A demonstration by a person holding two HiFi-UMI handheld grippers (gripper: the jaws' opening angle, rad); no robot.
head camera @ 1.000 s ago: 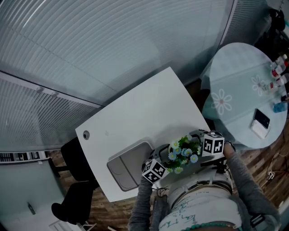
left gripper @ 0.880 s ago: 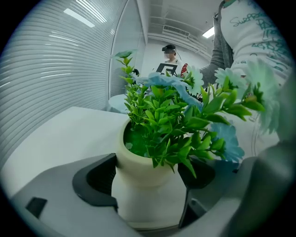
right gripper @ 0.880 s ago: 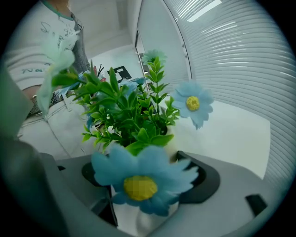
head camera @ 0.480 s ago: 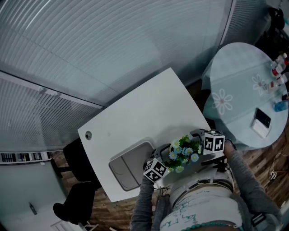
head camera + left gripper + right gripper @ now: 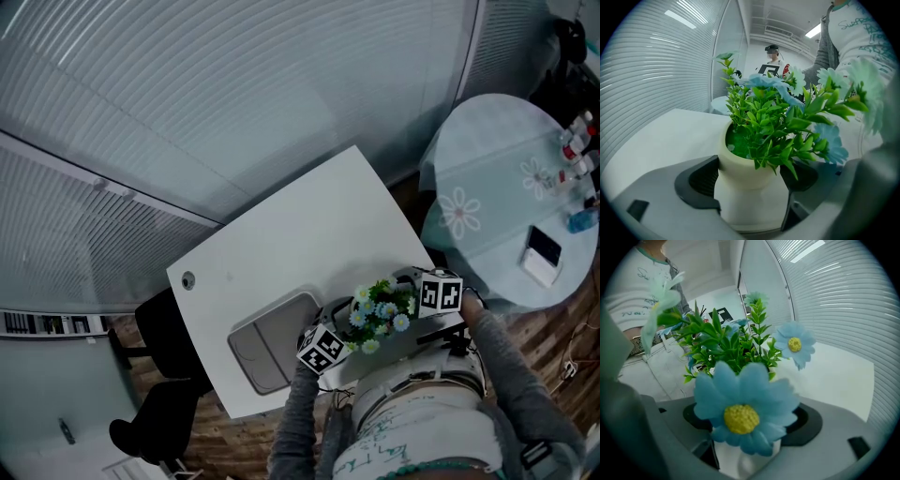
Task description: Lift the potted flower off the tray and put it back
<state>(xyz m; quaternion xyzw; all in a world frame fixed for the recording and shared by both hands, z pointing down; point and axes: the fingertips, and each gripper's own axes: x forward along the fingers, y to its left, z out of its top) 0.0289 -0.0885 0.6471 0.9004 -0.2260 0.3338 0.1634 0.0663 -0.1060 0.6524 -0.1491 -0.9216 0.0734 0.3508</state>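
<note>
The left gripper (image 5: 751, 180) and right gripper (image 5: 752, 420) each had their fingers clamped on the pot of the potted flower (image 5: 380, 314). They held it upright from opposite sides, low in the head view at the surface's (image 5: 291, 234) near edge. The tray (image 5: 258, 352) lay just left of it, on the left gripper's side, so returning it likely meant a short leftward carry.

head: overhead, far; gripper views: opposed, close, sharing potted flower (image 5: 745, 187)
</note>
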